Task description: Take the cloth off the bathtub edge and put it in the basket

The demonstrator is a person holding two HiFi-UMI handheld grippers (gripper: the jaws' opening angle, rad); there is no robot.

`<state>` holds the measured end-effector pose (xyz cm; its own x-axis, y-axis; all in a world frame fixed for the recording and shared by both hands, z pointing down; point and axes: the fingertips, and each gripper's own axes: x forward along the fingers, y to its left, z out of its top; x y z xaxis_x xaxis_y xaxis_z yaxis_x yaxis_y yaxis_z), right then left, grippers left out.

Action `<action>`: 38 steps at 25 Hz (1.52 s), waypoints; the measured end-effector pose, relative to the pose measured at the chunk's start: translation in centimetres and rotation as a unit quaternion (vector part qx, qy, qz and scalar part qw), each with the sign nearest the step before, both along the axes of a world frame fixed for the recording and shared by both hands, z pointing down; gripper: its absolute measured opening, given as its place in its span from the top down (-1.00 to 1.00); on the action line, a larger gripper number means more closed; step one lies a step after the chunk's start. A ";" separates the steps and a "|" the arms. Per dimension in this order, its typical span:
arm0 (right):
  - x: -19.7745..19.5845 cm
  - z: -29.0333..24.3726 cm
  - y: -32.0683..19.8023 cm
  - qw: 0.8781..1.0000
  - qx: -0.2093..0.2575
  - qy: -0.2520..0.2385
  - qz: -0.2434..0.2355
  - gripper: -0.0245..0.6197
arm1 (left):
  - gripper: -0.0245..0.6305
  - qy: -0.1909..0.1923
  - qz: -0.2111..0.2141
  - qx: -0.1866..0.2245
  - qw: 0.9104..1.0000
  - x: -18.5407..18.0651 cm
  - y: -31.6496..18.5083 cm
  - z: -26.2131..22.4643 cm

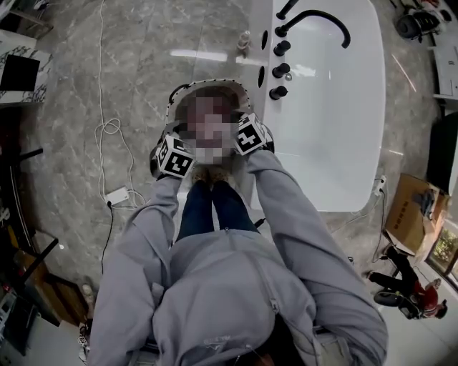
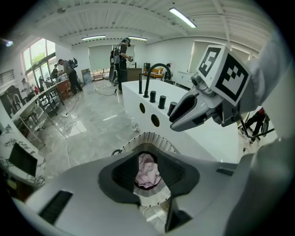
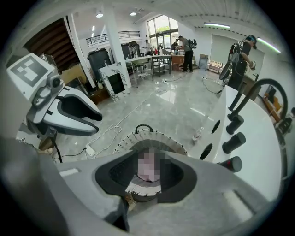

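The pink cloth (image 2: 147, 171) lies crumpled inside the round white wire basket (image 1: 207, 85) (image 2: 150, 137) (image 3: 152, 136), which stands on the floor against the white bathtub (image 1: 329, 129). Both grippers hover just above the basket's mouth, pointing down into it. My left gripper (image 1: 170, 143) (image 2: 148, 179) has its jaws a little apart; the cloth shows through the gap, lower down, and the pads do not press on it. My right gripper (image 1: 247, 130) (image 3: 148, 179) is narrowly open too. Seen from the left gripper view, the right gripper (image 2: 177, 120) carries nothing.
A black faucet (image 1: 315, 18) and black knobs (image 1: 280, 70) line the tub's left rim. A small bottle (image 1: 245, 39) stands by the tub. White cables (image 1: 107, 129) and a power strip (image 1: 117, 195) lie on the marble floor at left. People stand far back (image 2: 120, 60).
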<state>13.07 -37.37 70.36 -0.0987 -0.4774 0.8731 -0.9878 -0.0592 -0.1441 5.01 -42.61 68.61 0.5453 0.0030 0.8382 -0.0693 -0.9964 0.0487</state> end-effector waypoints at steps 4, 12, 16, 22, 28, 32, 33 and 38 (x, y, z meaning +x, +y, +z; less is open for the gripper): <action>0.0 -0.2 0.4 1.000 -0.001 -0.003 0.009 0.60 | 0.56 0.002 -0.002 0.002 1.000 -0.2 -0.1 -0.2; -0.4 -4.7 0.5 0.998 0.056 0.027 0.009 0.91 | 0.87 0.070 -0.004 0.008 0.997 1.9 0.5 -4.2; -0.5 -8.6 0.7 0.992 0.108 0.051 0.029 0.91 | 0.91 0.113 -0.005 0.024 0.993 2.7 0.9 -7.5; -0.6 -14.9 1.4 0.978 0.177 0.086 0.066 0.91 | 0.91 0.178 -0.016 0.040 0.983 2.8 1.8 -13.3; -1.3 -21.7 2.5 0.959 0.243 0.128 0.075 0.91 | 0.91 0.255 -0.048 0.062 0.964 1.6 1.9 -19.9; -1.5 -27.1 3.7 0.935 0.308 0.133 0.114 0.91 | 0.91 0.306 -0.063 0.079 0.947 0.7 2.3 -24.9; -1.6 -28.5 4.0 0.928 0.326 0.132 0.126 0.91 | 0.91 0.319 -0.067 0.081 0.942 0.5 2.5 -26.1; -2.4 -33.7 5.9 0.894 0.390 0.149 0.165 0.91 | 0.91 0.379 -0.085 0.091 0.917 -0.9 3.8 -31.4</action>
<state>10.65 -31.43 36.69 0.3413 -0.9121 0.2272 -0.9364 -0.3509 -0.0020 4.14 -38.83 37.25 0.9509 -0.2387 0.1970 -0.2398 -0.9706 -0.0187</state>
